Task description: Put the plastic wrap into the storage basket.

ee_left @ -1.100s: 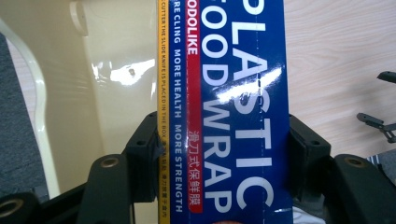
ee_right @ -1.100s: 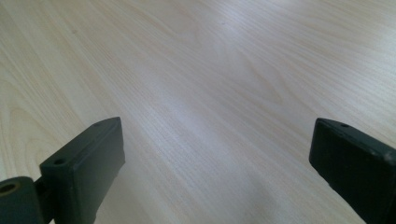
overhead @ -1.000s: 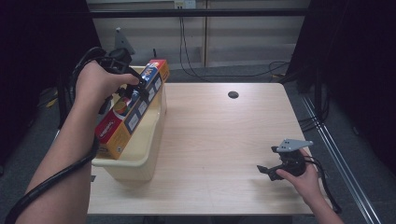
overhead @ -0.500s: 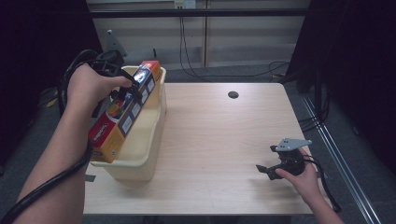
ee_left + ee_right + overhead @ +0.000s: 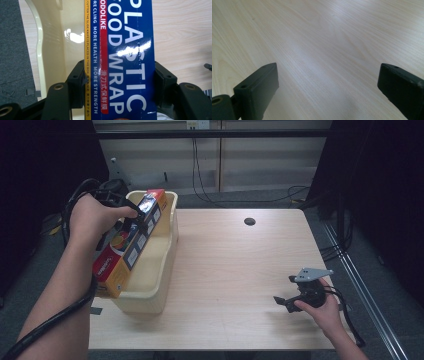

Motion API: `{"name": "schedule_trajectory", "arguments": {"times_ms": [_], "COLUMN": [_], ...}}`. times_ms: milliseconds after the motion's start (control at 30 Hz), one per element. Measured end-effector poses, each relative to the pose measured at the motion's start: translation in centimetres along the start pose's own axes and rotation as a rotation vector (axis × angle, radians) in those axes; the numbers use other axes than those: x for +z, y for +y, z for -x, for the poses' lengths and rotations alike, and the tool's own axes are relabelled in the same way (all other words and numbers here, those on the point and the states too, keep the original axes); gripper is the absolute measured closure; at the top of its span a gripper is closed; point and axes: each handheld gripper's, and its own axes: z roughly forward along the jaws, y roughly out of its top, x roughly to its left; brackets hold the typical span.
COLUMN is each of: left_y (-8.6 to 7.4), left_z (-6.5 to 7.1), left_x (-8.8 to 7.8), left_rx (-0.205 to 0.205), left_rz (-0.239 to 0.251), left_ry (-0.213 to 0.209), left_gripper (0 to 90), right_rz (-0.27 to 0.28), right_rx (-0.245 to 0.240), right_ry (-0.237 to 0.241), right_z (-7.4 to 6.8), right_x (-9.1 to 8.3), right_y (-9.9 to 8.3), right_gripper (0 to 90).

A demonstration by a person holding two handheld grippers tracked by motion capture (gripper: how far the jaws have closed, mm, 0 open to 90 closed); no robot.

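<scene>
A long food-wrap box, blue, red and yellow, hangs tilted over a cream plastic bin at the table's left. My left gripper is shut on its upper part. In the left gripper view both pads press the sides of the box, with the bin's rim below it. My right gripper rests low over the table's right front, held by a hand. Its jaws stand wide open over bare wood, nothing between its fingers.
The wooden table has a dark cable hole near its far edge. Cables trail from both grippers; dark floor and curtains surround the table.
The left hand has carried the box leftward and lower, so it now hangs over the bin's left wall. The right gripper has not moved.
</scene>
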Motion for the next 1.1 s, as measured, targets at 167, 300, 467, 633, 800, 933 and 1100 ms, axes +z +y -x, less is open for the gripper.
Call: {"name": "schedule_trajectory", "arguments": {"times_ms": [167, 300, 467, 633, 800, 933, 1100], "left_y": [-0.2, -0.2, -0.2, -0.2, -0.3, -0.3, -0.5], "left_z": [-0.3, -0.4, -0.4, -0.5, -0.6, -0.6, -0.8], "left_x": [0.4, 0.6, 1.0, 1.4, 1.8, 2.1, 2.6], "left_rx": [-0.01, -0.015, -0.016, -0.02, -0.023, -0.028, -0.032], "left_rz": [-0.011, -0.015, -0.013, -0.02, -0.018, -0.022, -0.037], "left_ry": [0.004, -0.003, 0.018, 0.009, 0.013, 0.009, 0.01], "left_gripper": [40.6, 40.6, 40.5, 40.5, 40.5, 40.5, 40.5], "right_rz": [0.0, 0.002, 0.005, 0.004, 0.005, 0.004, 0.006], "right_rx": [0.002, -0.001, -0.002, -0.002, 0.0, -0.001, -0.001], "right_ry": [0.009, 0.004, 0.007, 0.005, 0.003, -0.002, -0.006], "right_z": [-0.1, 0.0, 0.0, 0.0, 0.0, 0.0, 0.1], "right_x": [0.0, 0.0, 0.0, 0.0, -0.1, -0.1, -0.1], "right_y": [0.0, 0.0, 0.0, 0.0, -0.1, -0.1, -0.1], "right_gripper": [3.4, 3.4, 3.4, 3.4, 3.4, 3.4, 3.5]}}
